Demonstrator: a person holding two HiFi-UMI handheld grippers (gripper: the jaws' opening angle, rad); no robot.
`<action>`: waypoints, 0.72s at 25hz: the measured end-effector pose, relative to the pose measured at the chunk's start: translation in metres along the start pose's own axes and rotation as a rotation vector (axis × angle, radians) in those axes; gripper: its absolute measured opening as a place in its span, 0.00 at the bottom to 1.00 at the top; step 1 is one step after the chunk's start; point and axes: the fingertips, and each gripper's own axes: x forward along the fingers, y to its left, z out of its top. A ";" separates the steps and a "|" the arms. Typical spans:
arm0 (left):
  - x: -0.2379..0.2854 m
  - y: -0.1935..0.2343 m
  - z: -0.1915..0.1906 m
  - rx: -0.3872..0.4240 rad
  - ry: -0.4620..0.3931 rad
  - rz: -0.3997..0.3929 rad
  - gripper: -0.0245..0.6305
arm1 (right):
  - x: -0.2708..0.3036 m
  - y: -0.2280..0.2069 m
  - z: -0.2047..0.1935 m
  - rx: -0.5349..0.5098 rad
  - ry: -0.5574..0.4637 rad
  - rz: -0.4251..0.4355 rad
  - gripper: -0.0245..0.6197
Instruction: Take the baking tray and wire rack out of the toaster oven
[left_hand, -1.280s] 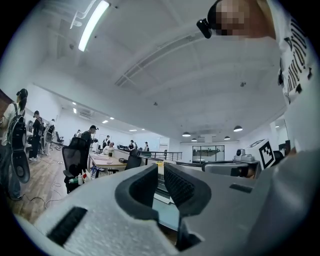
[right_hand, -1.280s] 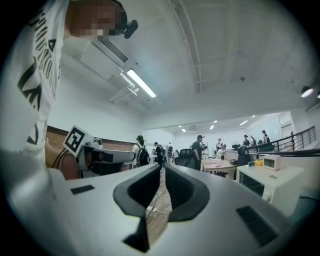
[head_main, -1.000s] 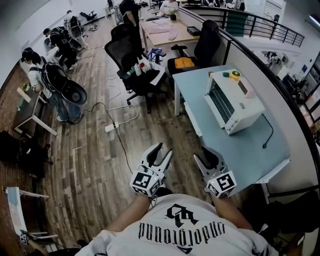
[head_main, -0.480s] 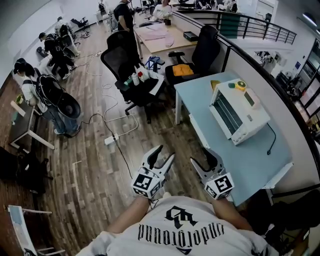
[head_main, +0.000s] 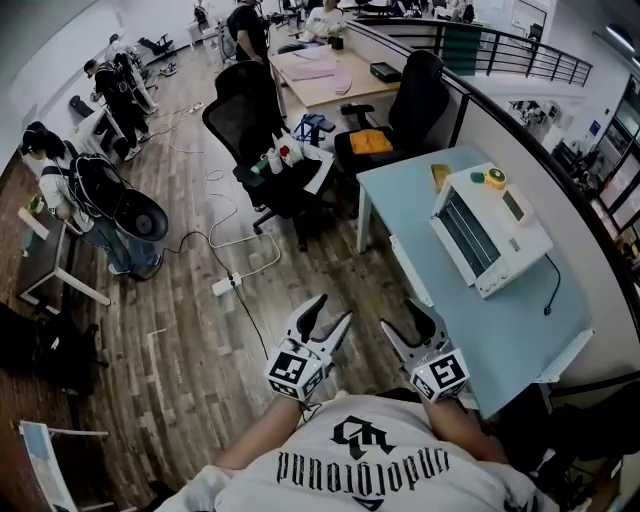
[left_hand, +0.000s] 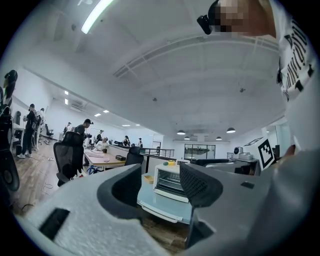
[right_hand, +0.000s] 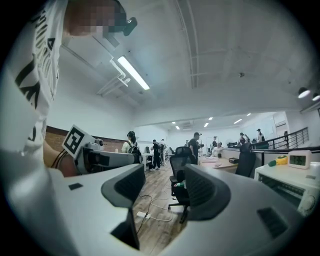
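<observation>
The white toaster oven (head_main: 490, 228) stands door shut on a light blue table (head_main: 470, 320), ahead and to the right of me. The left gripper view shows it too, the oven (left_hand: 172, 182) seen between the jaws and far off. I cannot make out the tray or the rack behind the glass door. Over the wooden floor, short of the table, my left gripper (head_main: 330, 312) is open with nothing between its fingers. Beside it, near the table's front corner, my right gripper (head_main: 405, 318) is also open and holds nothing. Both sets of jaws have just been opening.
A black office chair (head_main: 270, 150) loaded with bottles stands ahead on the left, and another chair (head_main: 400, 110) is behind the table. A power strip with cables (head_main: 225, 285) lies on the floor. People stand at far left. A partition wall runs along the table's right side.
The table and oven have drifted right and lower in the head view as I move along the floor. Both grippers travel with me, and the right jaws stand wider.
</observation>
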 end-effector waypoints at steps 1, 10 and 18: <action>0.001 0.003 -0.001 -0.006 0.002 0.003 0.42 | 0.003 0.000 -0.002 0.001 0.005 0.001 0.42; 0.040 0.019 -0.010 -0.008 0.017 0.022 0.43 | 0.032 -0.037 -0.011 0.010 0.008 0.028 0.42; 0.112 0.036 -0.015 -0.015 0.029 0.044 0.43 | 0.053 -0.114 -0.012 0.022 0.004 0.013 0.42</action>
